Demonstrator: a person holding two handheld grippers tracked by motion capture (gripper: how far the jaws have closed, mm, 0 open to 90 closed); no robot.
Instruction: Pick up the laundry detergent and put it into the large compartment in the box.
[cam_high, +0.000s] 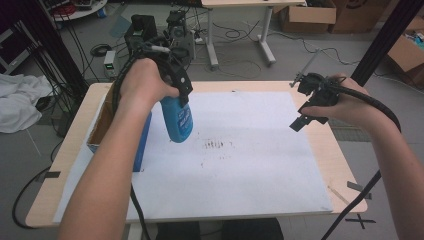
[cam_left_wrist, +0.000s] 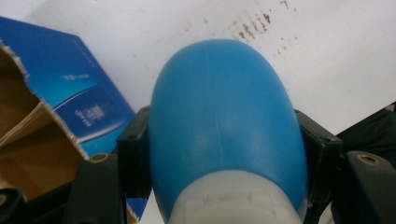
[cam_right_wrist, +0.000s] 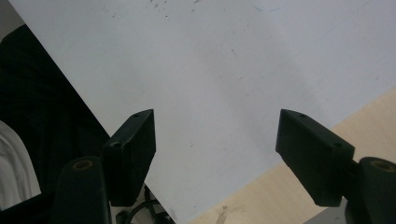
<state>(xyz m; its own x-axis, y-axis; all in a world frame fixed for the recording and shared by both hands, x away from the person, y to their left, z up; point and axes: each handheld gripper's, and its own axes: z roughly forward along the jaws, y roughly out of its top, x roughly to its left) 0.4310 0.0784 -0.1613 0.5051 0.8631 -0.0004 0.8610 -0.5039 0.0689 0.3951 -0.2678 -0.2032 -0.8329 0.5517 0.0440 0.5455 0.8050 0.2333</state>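
My left gripper (cam_high: 181, 95) is shut on a blue plastic bottle (cam_high: 177, 118) with a white cap end, holding it in the air above the white sheet (cam_high: 240, 165). In the left gripper view the bottle (cam_left_wrist: 224, 126) sits squeezed between both jaws, its white cap (cam_left_wrist: 233, 200) nearest the camera. An open blue cardboard box (cam_high: 102, 127) lies at the left of the table, just beside the bottle; the left gripper view shows its blue side (cam_left_wrist: 74, 93). My right gripper (cam_high: 305, 120) hovers open over the sheet's right part, jaws wide apart (cam_right_wrist: 215, 140) with nothing between them.
Dark smudges (cam_high: 217, 145) mark the sheet's middle. The wooden table edge (cam_high: 345, 165) shows at the right. Beyond the table are cables, equipment (cam_high: 160, 30), another table's legs and cardboard boxes (cam_high: 307, 15). White cloth (cam_high: 20, 100) lies on the floor at the left.
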